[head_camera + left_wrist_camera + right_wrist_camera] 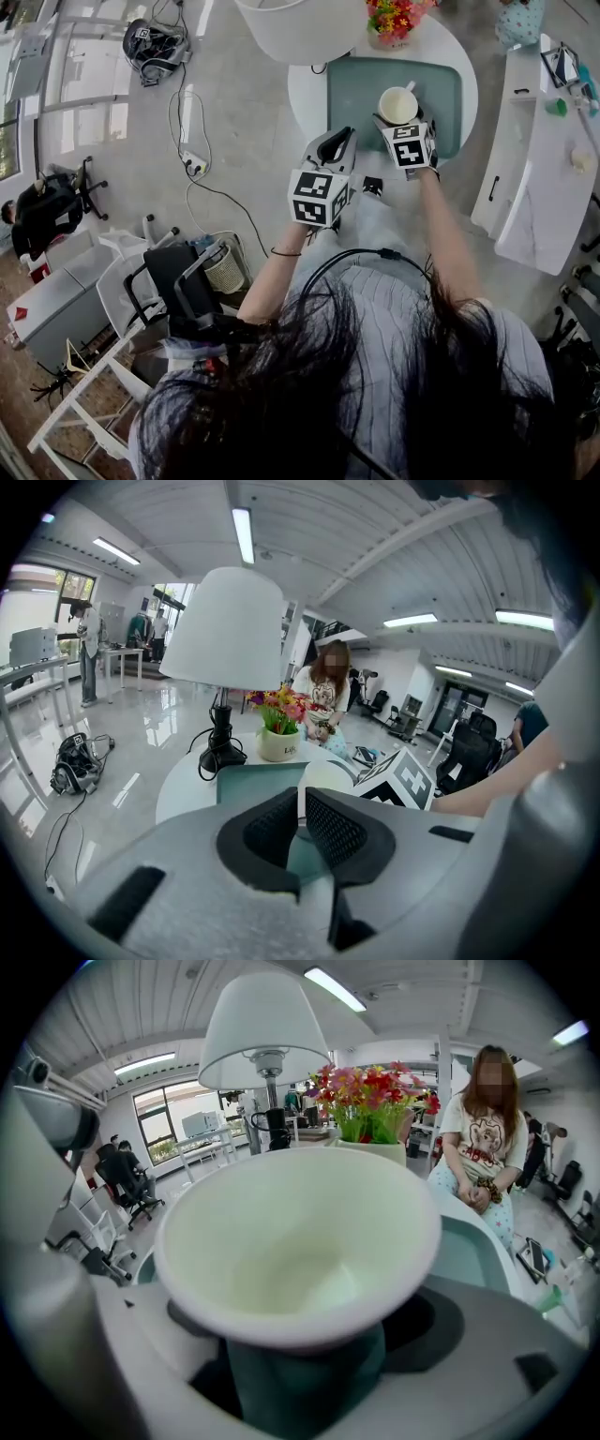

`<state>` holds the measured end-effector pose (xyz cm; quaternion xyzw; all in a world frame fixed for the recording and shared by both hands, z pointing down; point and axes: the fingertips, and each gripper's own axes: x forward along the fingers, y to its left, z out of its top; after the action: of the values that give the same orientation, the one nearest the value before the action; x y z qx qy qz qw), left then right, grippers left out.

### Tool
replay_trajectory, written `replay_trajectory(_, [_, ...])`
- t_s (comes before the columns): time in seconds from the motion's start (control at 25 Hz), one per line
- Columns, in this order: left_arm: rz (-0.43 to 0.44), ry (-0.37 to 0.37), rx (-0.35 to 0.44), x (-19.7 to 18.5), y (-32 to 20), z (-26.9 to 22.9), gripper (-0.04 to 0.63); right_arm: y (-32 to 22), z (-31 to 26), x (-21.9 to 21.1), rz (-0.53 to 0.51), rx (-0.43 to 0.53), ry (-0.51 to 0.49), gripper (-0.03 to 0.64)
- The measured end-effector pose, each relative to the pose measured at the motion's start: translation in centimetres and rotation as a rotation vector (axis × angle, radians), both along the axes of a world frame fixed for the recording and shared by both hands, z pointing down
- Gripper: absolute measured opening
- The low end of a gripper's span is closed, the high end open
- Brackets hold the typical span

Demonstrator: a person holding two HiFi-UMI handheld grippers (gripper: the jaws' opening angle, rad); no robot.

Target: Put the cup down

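Your hair (pixel 309 394) fills the lower half of the head view. Beyond it stands the round white table (pixel 302 94), and a teal tray (pixel 349 94) covers most of its near side. A white lamp (pixel 267 1030) and a pot of flowers (pixel 394 19) stand at the far edge, well clear of where you are working.

Of the 2 tools, the right gripper (pixel 401 120) is the one that matters. It is out over the tray and clamped on the cup (pixel 398 104), which sits straight ahead of its jaws, 1 pad on each side under the flared rim. The cup's long axis is vertical, mouth up, so the way to the tray is straight down. I cannot tell whether its base already touches the tray. Teal shows in shade under the rim in the right gripper view, but no clear gap shows there.

The left gripper (pixel 302 803) sits to the left of the cup and nearer to you, by the tray's near left corner. Its jaws are all but together, with only a sliver between them and nothing held. It is the farther tool and looks to have no part in this.

The cup is cream-white, wide-mouthed and empty, with a smooth inner wall (pixel 298 1241). A small handle (pixel 414 90) points away to the right. It looks light and stiff, so a level descent should keep it upright.
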<state>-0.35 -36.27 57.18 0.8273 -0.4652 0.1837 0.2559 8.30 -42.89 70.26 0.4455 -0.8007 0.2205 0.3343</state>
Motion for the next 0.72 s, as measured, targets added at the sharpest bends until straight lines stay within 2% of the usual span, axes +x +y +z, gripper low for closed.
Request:
replay_trajectory(0.32, [-0.005, -0.003, 0.010, -1.0, 0.4, -0.4, 0.037, 0.6, 0.1, 0.5, 0.057, -0.042, -0.006, 0.436])
replay_trajectory(0.72, [0.001, -0.002, 0.021, -2.1, 2.0, -1.0, 0.037, 2.2, -0.9, 1.5, 0.116, -0.039, 0.027, 0.436])
